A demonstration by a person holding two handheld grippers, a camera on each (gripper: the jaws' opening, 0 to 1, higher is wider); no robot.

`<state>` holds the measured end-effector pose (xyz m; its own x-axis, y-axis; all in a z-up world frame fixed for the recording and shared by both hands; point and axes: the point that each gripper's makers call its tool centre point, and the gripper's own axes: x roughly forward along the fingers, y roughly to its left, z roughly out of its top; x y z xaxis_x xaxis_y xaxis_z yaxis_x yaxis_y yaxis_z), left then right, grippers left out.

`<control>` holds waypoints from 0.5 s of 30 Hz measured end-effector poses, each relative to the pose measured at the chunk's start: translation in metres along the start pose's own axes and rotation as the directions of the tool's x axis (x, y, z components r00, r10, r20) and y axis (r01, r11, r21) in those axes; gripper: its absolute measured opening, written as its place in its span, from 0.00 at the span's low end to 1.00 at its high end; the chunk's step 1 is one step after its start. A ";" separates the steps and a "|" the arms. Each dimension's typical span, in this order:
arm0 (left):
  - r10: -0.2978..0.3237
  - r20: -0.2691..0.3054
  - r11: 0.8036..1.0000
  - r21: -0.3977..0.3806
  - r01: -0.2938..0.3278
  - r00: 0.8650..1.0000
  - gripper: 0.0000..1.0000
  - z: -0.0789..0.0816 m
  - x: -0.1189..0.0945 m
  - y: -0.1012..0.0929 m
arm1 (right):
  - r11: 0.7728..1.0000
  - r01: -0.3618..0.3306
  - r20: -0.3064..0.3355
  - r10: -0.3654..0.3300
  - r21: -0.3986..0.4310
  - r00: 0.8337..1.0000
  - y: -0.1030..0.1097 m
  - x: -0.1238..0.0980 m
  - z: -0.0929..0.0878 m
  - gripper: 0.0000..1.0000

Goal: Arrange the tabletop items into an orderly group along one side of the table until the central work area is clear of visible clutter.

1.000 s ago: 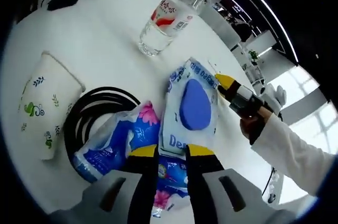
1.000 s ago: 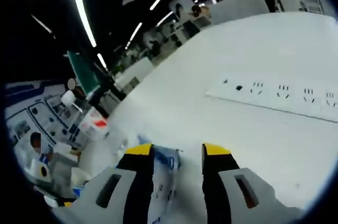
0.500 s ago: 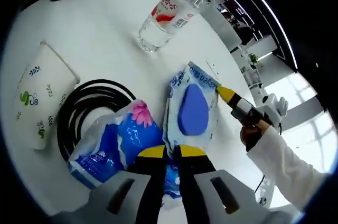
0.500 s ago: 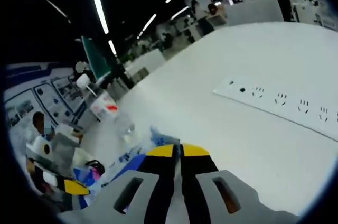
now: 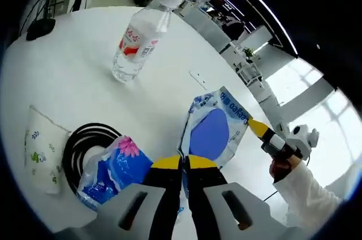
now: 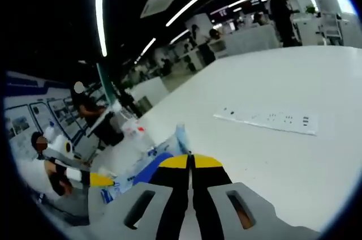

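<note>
1. The wipes pack point(image 5: 212, 133) is pinched at one end by the closed left gripper point(image 5: 181, 163) and at the far corner by the closed right gripper point(image 5: 253, 125).
2. It is held beside the cable coil point(image 5: 85, 146), near the tissue pack point(image 5: 113, 169).
3. Both grips should be kept tight, and the pack carried level towards the water bottle point(image 5: 138, 36).

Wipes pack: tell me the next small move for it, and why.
Probably carry the wipes pack together toward the table edge and set it down beside the bottle. Both claws look shut on it, the left claw at its near edge and the right claw at its far corner, and it seems lifted off the tissue pack and cable coil.
</note>
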<state>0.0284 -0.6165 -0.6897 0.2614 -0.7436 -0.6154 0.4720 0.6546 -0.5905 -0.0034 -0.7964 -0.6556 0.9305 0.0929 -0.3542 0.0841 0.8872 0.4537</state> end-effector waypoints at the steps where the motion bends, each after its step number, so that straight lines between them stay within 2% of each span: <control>1: -0.020 -0.009 0.999 0.037 0.020 1.000 0.00 0.001 0.001 -0.006 | 1.000 0.013 0.010 -0.013 0.004 1.000 0.000 -0.009 0.000 0.00; 2: -0.038 -0.018 0.999 0.039 0.039 0.999 0.00 0.002 0.001 -0.010 | 1.000 0.024 0.019 -0.024 0.008 1.000 0.000 -0.017 -0.001 0.00; 3: -0.050 -0.018 0.998 0.045 0.051 0.999 0.00 0.005 0.002 -0.014 | 0.998 0.056 0.029 -0.057 0.040 0.998 -0.003 -0.031 -0.005 0.00; 7: -0.093 -0.040 0.990 0.098 0.097 0.995 0.00 0.011 0.008 -0.029 | 0.982 0.111 0.057 -0.120 0.154 0.991 -0.010 -0.071 -0.022 0.00; 9: -0.111 -0.060 0.987 0.113 0.117 0.992 0.00 0.011 0.012 -0.036 | 0.974 0.128 0.070 -0.143 0.189 0.987 -0.011 -0.085 -0.029 0.00; 13: -0.135 -0.096 0.969 0.197 0.152 0.986 0.00 0.013 0.025 -0.052 | 0.964 0.159 0.064 -0.176 0.213 0.982 -0.007 -0.112 -0.048 0.00; 15: -0.144 -0.105 0.965 0.204 0.163 0.984 0.00 0.014 0.030 -0.059 | 0.949 0.190 0.067 -0.213 0.251 0.975 -0.009 -0.123 -0.059 0.00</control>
<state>0.0200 -0.6791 -0.6659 0.1007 -0.8117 -0.5753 0.6697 0.4830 -0.5642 -0.1399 -0.7892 -0.6640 0.9130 -0.1283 -0.3873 0.3462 0.7462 0.5686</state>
